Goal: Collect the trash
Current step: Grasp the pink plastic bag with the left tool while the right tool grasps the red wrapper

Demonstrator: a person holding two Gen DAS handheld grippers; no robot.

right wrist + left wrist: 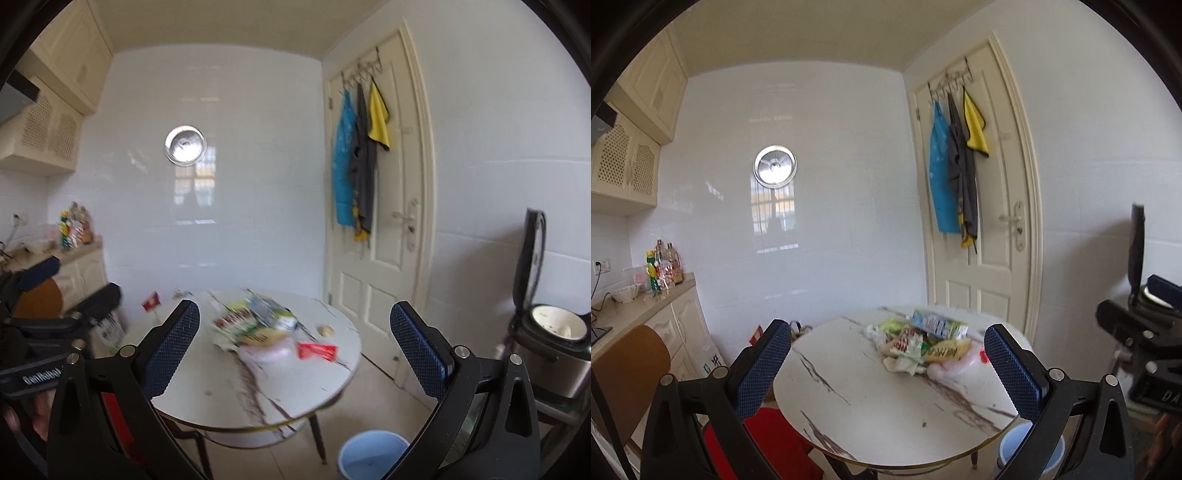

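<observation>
A pile of trash lies on a round white marble table: wrappers, a blue-green carton, crumpled tissue and a pink bag. The right wrist view shows the pile blurred, with a red wrapper and a small beige scrap apart on the table. A light blue bucket stands on the floor under the table's right edge; it also shows in the left wrist view. My left gripper is open and empty, short of the table. My right gripper is open and empty too.
A brown chair back and a red seat stand left of the table. A kitchen counter with bottles runs along the left wall. A white door with hanging cloths is behind. An open rice cooker stands at right.
</observation>
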